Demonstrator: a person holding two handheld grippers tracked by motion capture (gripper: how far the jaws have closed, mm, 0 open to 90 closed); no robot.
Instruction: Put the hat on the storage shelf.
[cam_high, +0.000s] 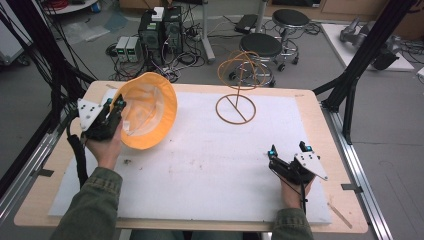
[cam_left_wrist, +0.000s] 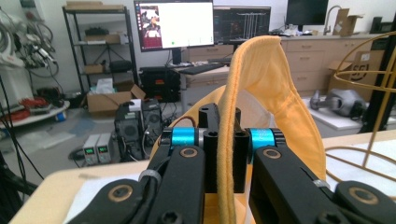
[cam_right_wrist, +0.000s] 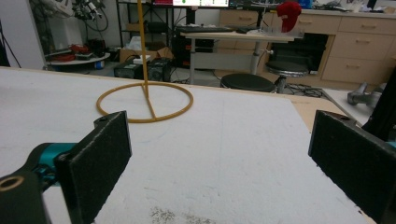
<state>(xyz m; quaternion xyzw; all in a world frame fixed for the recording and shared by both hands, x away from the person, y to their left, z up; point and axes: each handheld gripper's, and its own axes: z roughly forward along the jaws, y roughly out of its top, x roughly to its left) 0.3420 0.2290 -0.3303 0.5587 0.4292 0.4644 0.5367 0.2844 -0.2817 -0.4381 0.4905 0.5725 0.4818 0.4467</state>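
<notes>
A yellow-orange cloth hat is lifted off the table at the left, its pale lining turned up. My left gripper is shut on the hat's brim, and in the left gripper view the brim runs up between the closed jaws. A gold wire hat stand with a ring base and a looped top stands at the far middle of the white mat. My right gripper rests near the front right of the mat, jaws wide apart with nothing between them. The stand's ring base lies ahead of it.
The white mat covers most of the wooden table. Black frame posts rise at the right and left edges. Stools, computer cases and cables sit on the floor beyond the far edge.
</notes>
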